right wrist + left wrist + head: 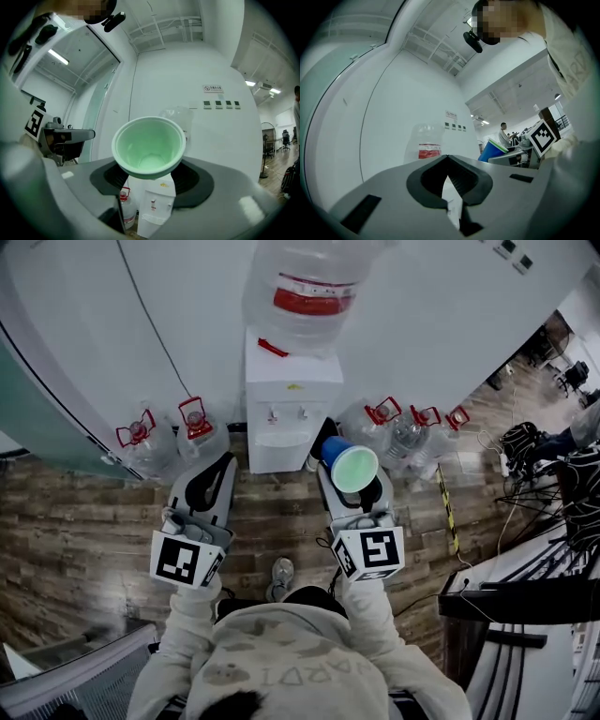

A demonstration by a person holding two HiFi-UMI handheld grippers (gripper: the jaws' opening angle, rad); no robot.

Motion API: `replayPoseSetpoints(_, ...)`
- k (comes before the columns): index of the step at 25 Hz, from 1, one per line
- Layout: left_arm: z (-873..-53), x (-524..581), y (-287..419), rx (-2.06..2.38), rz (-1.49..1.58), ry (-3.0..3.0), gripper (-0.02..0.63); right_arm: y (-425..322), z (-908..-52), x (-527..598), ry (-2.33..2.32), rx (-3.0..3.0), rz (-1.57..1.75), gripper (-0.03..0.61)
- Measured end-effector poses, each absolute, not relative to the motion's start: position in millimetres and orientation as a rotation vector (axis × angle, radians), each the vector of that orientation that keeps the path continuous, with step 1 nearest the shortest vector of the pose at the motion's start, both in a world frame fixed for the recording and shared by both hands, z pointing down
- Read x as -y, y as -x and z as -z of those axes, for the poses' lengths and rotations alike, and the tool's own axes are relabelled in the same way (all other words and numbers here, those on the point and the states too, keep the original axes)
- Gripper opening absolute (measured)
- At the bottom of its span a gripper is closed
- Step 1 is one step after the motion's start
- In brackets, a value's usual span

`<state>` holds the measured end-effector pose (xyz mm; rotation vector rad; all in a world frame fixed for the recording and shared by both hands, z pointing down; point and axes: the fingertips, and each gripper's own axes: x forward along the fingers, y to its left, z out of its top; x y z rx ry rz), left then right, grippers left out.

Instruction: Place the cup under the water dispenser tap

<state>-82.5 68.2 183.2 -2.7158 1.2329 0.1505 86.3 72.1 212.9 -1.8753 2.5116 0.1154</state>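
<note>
The blue cup point(349, 465), round-rimmed and pale green inside, lies on its side between the jaws of the right gripper point(352, 486), its mouth turned back towards the person. In the right gripper view the cup point(149, 147) fills the gap, with the right gripper's point(150, 173) jaws spread wide and closed on its wall from both sides. In the head view the cup hangs in the air in front of the white box-shaped water dispenser point(286, 409), a little right of the two small taps point(287, 414) and apart from them.

The left gripper point(208, 486) is held beside it at the same height. Its jaws are brought together at the tips with nothing between them.

A large clear upturned water bottle with a red label point(309, 287) sits on top of the dispenser. Spare clear bottles with red handles point(141, 442) stand on the wood-plank floor point(75, 521) on either side.
</note>
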Motion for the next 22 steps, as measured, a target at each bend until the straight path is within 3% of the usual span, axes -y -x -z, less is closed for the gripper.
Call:
replayPoseSetpoints(12,-180,-17,27,-1.299,-0.122,2.642,0.005,-131,-224,-6,1.761,-2.599,-0.096,0.282)
replayPoseSetpoints(22,-187,14,20,-1.313,-0.077,2.640,0.005,-135,-246,30,1.747,-2.628,-0.015,0.282)
